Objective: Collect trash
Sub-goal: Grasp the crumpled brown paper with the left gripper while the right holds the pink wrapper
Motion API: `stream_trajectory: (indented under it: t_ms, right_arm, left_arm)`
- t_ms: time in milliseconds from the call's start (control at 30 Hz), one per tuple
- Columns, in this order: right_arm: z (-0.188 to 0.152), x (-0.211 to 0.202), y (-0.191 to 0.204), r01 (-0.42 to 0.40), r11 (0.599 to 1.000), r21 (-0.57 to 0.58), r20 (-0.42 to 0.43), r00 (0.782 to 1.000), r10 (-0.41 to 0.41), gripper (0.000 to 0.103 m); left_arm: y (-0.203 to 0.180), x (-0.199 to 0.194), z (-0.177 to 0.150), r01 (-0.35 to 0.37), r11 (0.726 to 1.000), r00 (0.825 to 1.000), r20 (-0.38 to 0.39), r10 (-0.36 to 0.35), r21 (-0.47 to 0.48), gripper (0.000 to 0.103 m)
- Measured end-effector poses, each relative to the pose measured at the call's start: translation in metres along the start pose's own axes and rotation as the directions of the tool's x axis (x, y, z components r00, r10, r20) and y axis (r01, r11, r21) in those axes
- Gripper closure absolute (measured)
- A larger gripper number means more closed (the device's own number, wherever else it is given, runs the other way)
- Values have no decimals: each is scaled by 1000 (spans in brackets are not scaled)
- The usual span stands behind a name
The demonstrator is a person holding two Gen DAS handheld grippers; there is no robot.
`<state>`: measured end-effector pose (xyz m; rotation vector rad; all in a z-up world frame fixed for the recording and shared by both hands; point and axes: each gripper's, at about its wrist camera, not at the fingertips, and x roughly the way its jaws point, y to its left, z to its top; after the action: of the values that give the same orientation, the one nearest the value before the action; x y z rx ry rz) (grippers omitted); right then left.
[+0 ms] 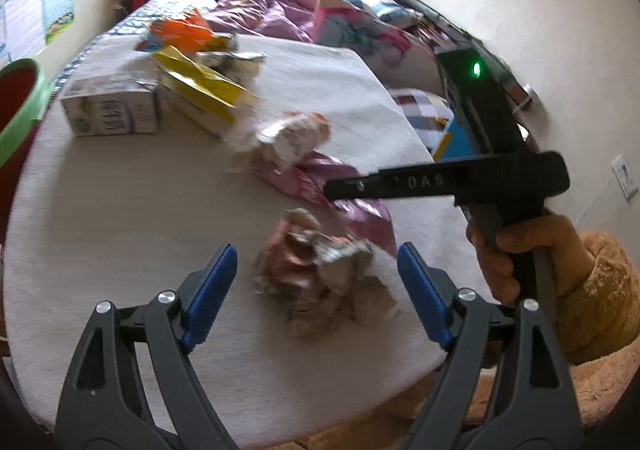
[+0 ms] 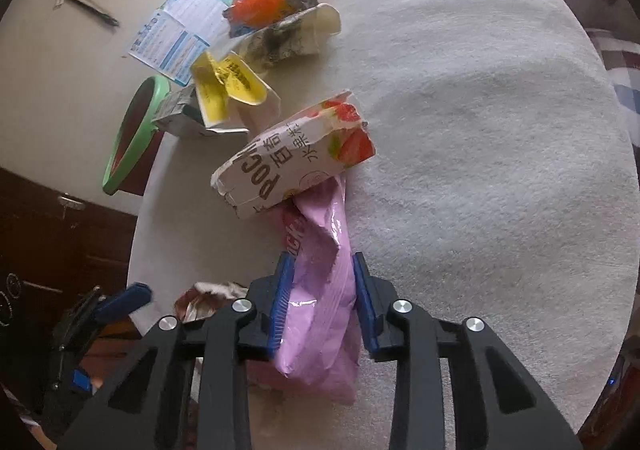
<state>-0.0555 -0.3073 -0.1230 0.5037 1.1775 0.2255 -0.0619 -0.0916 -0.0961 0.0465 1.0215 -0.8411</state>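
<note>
My left gripper [image 1: 316,254] stands open just above a round white table [image 1: 120,218], with a crumpled brown and silver wrapper [image 1: 320,270] lying between its blue pads, untouched. My right gripper [image 2: 322,262] is shut on a pink plastic wrapper [image 2: 320,322], whose far end lies under a torn white strawberry box [image 2: 296,158]. In the left wrist view the right gripper's body [image 1: 480,178] is held by a hand [image 1: 520,250] in a fuzzy orange sleeve, over the pink wrapper [image 1: 344,186].
Further back on the table lie a yellow box [image 2: 228,90], a white carton [image 1: 108,106], a crushed paper cup [image 2: 288,34] and an orange bag [image 2: 268,2]. A green-rimmed bin [image 2: 132,130] stands off the table's left edge. A bed with purple bedding [image 1: 264,10] lies behind.
</note>
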Motion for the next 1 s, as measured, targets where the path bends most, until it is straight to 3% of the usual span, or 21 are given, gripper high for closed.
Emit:
stream_trajectory:
  t_ms: [267, 433, 567, 633, 733, 800, 1000]
  right_arm:
    - [15, -34, 6, -62, 998, -28, 87, 994, 65, 83]
    - [20, -38, 10, -207, 978, 12, 84, 975, 205, 83]
    - [26, -39, 12, -305, 951, 54, 88, 950, 300, 83]
    - [29, -44, 15, -249, 968, 34, 106, 964, 244, 83]
    - [30, -50, 24, -214, 977, 2, 132, 968, 212, 83]
    - [30, -56, 35, -126, 991, -53, 172, 976, 133, 83]
    - [32, -62, 68, -18, 988, -154, 260, 964, 58, 83]
  left_arm:
    - [6, 37, -1, 15, 997, 996, -86, -21, -73, 25]
    - [20, 45, -1, 8, 993, 995, -103, -20, -118, 51]
    - [28, 34, 4, -14, 991, 998, -63, 5, -136, 57]
    - [33, 25, 7, -35, 989, 999, -34, 30, -144, 57]
    - [41, 10, 13, -86, 983, 996, 22, 90, -160, 57]
    - [48, -1, 15, -129, 976, 988, 59, 141, -174, 57]
    - [61, -33, 25, -261, 942, 943, 155, 296, -208, 57]
